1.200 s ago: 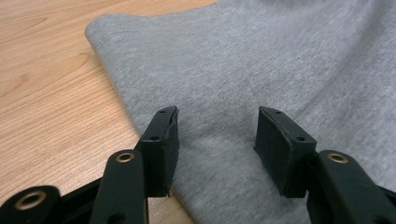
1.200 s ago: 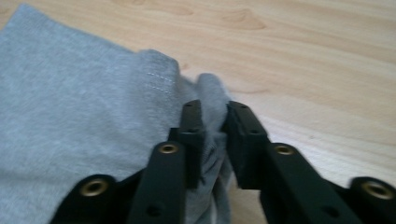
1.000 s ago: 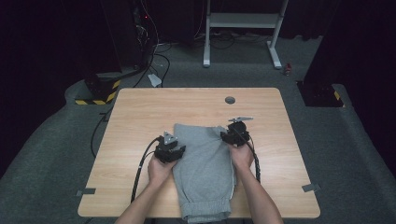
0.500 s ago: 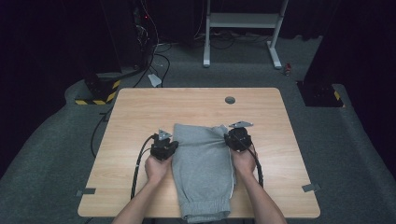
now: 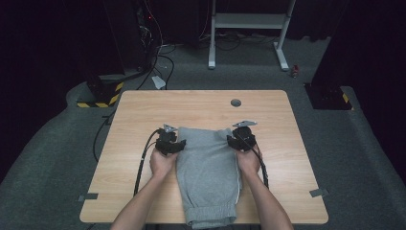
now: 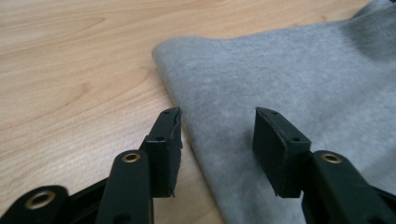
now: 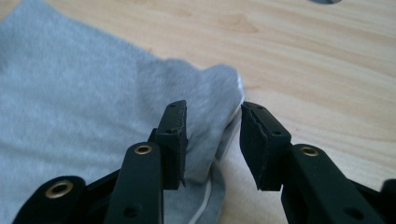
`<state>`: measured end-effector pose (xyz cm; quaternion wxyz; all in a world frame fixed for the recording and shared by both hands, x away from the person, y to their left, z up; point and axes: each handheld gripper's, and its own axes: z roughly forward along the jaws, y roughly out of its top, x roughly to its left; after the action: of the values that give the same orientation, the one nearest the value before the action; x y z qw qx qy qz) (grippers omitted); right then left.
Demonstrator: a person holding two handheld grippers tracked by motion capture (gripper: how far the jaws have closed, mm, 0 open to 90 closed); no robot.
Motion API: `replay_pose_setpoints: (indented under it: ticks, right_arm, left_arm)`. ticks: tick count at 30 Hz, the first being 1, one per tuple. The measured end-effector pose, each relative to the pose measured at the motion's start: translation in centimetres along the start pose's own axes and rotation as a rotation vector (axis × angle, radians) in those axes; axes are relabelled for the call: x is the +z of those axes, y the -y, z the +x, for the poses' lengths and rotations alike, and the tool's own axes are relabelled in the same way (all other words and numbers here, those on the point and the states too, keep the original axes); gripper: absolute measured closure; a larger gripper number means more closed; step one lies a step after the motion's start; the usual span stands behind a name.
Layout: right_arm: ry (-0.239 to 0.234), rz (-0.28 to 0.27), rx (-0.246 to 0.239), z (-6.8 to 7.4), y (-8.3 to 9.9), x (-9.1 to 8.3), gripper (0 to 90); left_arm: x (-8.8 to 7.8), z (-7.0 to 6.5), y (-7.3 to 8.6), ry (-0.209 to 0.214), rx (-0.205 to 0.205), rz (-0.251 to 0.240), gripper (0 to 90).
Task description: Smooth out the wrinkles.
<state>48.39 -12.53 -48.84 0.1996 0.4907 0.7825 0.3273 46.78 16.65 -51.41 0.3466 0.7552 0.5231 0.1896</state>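
Both tongs stood released: left gripper [image 5: 172,144] and right gripper [image 5: 241,139], jaws just reopened, bracketed the far corners of the folded grey sweatpants [image 5: 207,167] lying mid-table [image 5: 143,110], probably poised to regrip its edges.

Light wood-grain table [image 5: 143,115], rectangular, standing on grey carpet. I see one grey folded sweatpants [image 5: 207,167] lying flat on it, running from mid-table toward the near edge, where the ribbed cuff end hangs just over the rim. A white drawstring [image 5: 238,177] trails along its right side. A round grey grommet [image 5: 235,102] sits in the top near the far edge, well apart from the cloth. Left of the garment I see bare wood.
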Motion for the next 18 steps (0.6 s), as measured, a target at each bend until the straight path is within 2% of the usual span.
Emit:
replay_pose_setpoints:
  ticks: [2, 5, 7, 9, 10, 12, 18]
  right_arm:
    - [-0.007, -0.028, 0.02, -0.2, -0.4, 0.0, 61.3]
    - [-0.003, 0.004, 0.0, 0.0, -1.0, 0.5, 60.9]
    - [-0.012, 0.028, 0.003, -0.1, -1.1, 0.9, 66.5]
    - [-0.029, 0.05, 0.006, -0.3, -1.1, 1.4, 75.8]
    - [-0.038, 0.063, 0.008, -0.3, -1.0, 1.6, 79.9]
    - [-0.029, 0.07, -0.013, -0.1, -0.9, 1.7, 82.3]
    - [-0.027, 0.017, -0.016, -0.4, -1.3, 0.1, 82.7]
  left_arm:
    - [0.4, 0.1, 0.2, -0.005, 0.006, 0.007, 48.0]
    - [0.4, 0.2, 0.2, -0.022, 0.022, 0.007, 46.1]
    - [0.4, 0.5, 0.2, -0.02, 0.018, 0.008, 46.8]
    - [0.4, 0.6, 0.2, -0.019, 0.017, 0.009, 49.5]
    - [0.3, 0.6, 0.2, -0.019, 0.02, 0.008, 52.1]
    - [0.4, 0.5, 0.2, -0.016, 0.015, -0.003, 59.8]
    - [0.6, 0.7, 0.1, 0.035, -0.027, -0.007, 81.7]
